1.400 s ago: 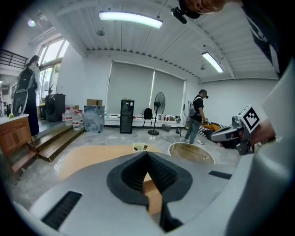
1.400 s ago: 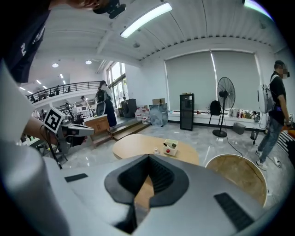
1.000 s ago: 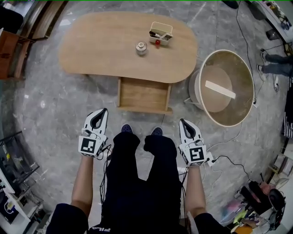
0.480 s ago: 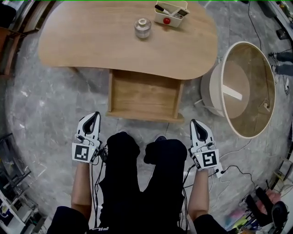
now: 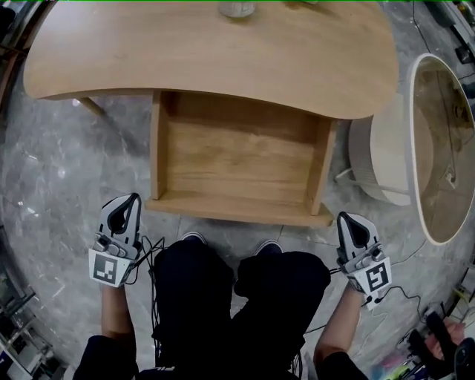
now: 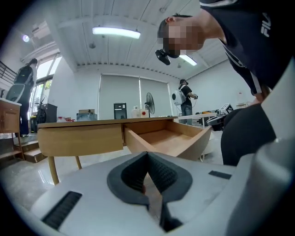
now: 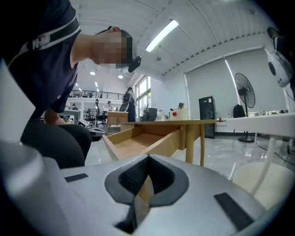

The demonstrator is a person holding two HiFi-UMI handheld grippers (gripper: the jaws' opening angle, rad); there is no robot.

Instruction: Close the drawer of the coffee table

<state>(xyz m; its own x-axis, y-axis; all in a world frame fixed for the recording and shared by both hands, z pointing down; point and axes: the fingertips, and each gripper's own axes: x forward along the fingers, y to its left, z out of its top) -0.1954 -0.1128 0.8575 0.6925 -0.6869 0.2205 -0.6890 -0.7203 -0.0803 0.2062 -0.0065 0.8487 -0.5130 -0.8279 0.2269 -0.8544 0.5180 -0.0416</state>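
The wooden coffee table (image 5: 208,59) fills the top of the head view. Its drawer (image 5: 237,148) stands pulled out toward me, empty, with the front panel (image 5: 237,210) nearest my knees. My left gripper (image 5: 130,200) hangs just outside the drawer's front left corner, shut and empty, apart from the wood. Off the front right corner my right gripper (image 5: 344,218) is shut and empty too, touching nothing. The left gripper view has the open drawer (image 6: 166,138) beyond the closed left gripper (image 6: 147,154). In the right gripper view the drawer (image 7: 138,140) lies ahead of the closed right gripper (image 7: 148,159).
A round pale side table (image 5: 438,148) stands close to the right of the drawer. A glass jar (image 5: 237,7) sits on the coffee table's far edge. My dark-trousered legs (image 5: 237,297) are between the grippers. Cables (image 5: 393,297) trail on the grey stone floor.
Both grippers have sunk and spread apart to either side of my knees. My head has come lower and closer, so the table and open drawer now fill the view. The drawer has not moved.
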